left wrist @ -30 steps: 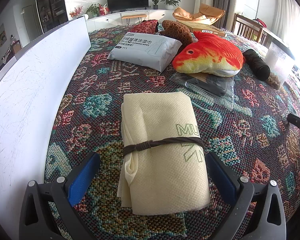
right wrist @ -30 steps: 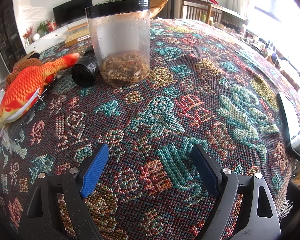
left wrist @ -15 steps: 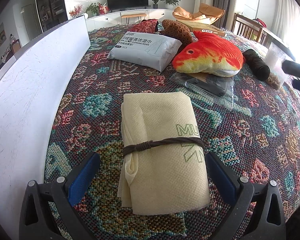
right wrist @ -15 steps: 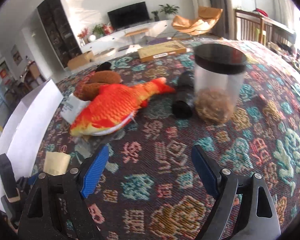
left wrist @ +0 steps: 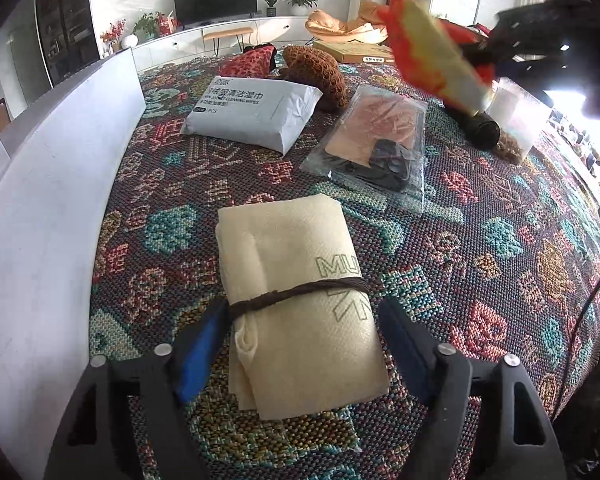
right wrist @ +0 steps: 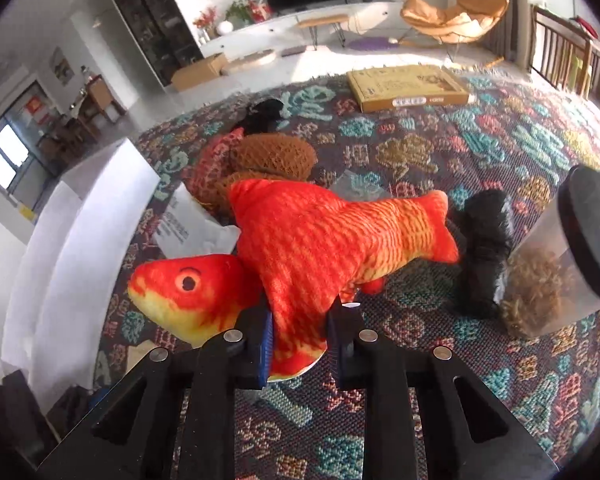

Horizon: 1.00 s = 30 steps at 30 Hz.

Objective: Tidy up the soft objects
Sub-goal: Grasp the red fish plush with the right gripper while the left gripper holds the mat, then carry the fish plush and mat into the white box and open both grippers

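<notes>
plush fish hangs clamped in our right gripper; left gripper, just narrowing, should squeeze the folded cloth at its tie.

The plush fish is orange-red with a yellow belly and a black eye. The rolled cloth is cream with green lettering, tied by brown cord; the tablecloth is multicoloured woven

Both wrist cameras are looking steeply down over the patterned tablecloth, each catching the fish toy and the far television.
</notes>
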{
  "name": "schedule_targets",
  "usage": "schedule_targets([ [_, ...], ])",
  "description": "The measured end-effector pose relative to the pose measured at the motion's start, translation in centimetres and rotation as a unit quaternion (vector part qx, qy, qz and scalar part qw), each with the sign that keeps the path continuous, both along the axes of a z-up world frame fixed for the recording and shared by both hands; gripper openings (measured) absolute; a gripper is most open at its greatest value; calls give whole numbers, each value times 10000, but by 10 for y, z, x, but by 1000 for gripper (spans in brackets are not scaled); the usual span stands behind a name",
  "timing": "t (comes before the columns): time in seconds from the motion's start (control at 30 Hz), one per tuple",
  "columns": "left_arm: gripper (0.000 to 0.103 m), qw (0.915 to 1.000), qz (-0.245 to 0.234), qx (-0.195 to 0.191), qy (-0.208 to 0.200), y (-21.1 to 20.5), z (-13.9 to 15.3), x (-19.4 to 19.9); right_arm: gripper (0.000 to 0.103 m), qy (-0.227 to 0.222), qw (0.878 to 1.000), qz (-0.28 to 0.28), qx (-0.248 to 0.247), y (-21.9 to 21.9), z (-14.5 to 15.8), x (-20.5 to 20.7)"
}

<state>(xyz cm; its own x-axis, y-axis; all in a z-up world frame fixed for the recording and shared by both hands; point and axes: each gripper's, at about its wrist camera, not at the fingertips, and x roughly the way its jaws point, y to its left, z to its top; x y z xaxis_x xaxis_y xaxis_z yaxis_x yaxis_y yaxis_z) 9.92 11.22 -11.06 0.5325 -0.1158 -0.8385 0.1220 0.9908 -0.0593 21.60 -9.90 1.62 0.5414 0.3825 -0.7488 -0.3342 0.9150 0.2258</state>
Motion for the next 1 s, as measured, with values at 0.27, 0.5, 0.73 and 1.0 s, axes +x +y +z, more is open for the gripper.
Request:
schedule_targets([
  [0.27, 67, 9999, -38, 52, -137, -9, -1, -4, 30, -997, 9880, -259, -1153, -131, 104, -22],
  [0.5, 67, 9997, -75, 148, -155, -15, -2, -2, 45, -56, 9669, -336, -2527, -233, -12, 19],
  [0.73, 89, 9997, -48, 248, 77, -11, -4, 1, 68, 769, 9734, -1902, -1023, -305, -26, 9],
  [1.0, 89, 9991, -249, 325, 140, -27, -4, -2, 73, 1740, 9473, -2521, -939, -292, -71, 11],
])
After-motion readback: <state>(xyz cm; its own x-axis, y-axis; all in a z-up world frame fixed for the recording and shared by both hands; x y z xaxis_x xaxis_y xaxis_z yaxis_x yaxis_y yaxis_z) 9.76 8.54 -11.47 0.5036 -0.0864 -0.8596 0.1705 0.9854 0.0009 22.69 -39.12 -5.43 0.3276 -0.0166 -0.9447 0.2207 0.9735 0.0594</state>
